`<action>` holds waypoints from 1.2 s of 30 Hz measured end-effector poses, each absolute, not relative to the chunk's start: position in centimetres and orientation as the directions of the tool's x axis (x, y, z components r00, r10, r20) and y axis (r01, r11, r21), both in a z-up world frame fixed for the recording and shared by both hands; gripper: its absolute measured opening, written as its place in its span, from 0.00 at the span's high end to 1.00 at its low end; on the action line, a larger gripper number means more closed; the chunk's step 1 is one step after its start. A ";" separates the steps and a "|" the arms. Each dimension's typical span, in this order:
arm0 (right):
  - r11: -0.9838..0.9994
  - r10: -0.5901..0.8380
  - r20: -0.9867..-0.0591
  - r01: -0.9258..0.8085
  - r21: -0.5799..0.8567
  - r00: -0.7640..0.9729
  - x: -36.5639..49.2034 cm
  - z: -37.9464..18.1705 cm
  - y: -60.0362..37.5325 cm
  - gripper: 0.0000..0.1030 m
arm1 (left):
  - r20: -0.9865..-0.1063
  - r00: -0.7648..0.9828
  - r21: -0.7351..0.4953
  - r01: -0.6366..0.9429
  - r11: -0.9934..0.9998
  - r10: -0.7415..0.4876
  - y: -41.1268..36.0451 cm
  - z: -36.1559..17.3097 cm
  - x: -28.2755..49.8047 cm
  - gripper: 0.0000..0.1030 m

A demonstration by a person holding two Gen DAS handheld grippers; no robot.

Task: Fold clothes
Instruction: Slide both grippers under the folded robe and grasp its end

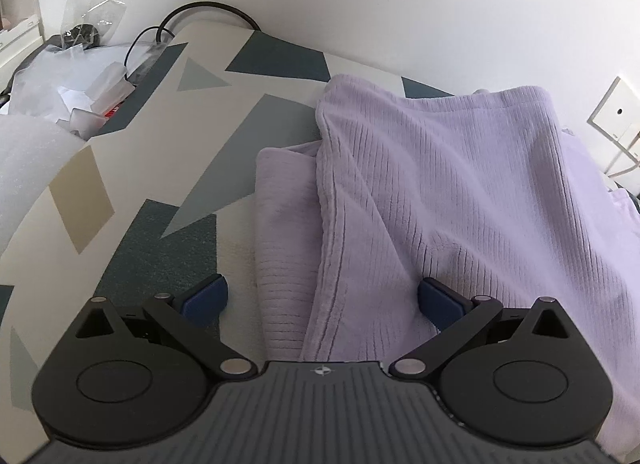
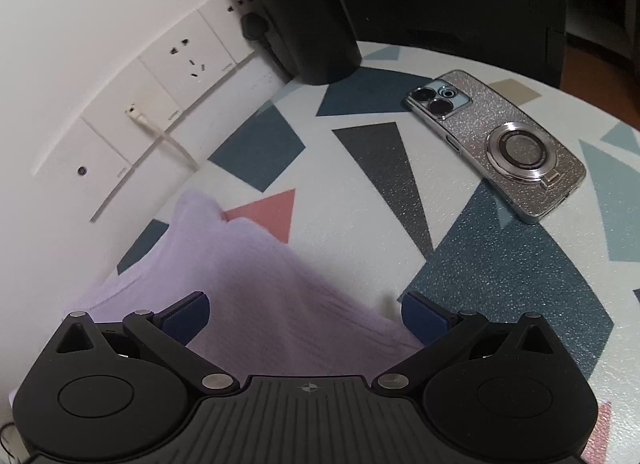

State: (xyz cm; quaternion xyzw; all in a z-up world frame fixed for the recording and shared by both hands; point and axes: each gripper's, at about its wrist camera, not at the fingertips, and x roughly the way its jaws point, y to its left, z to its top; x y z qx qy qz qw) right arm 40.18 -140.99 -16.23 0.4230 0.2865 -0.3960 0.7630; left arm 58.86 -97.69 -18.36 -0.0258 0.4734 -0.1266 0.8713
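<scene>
A lilac ribbed knit garment lies bunched and partly folded on a table with a geometric-patterned cloth. My left gripper is open just above the garment's near left edge, where a folded layer overlaps a lower one; its blue pads straddle that edge without closing on it. In the right wrist view a corner of the same lilac garment reaches toward the wall. My right gripper is open over this corner, with fabric lying between and below its blue pads.
A glittery silver phone lies face down at the table's right. A black object and wall sockets stand behind. Plastic bags, papers and a black cable clutter the far left beside white foam.
</scene>
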 end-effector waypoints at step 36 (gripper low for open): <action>0.909 -0.030 -0.811 0.354 0.221 0.584 47.9 -18.3 -136.0 0.01 | -0.831 0.454 -0.177 0.335 0.926 -0.323 -102.4 -17.9 57.2 0.01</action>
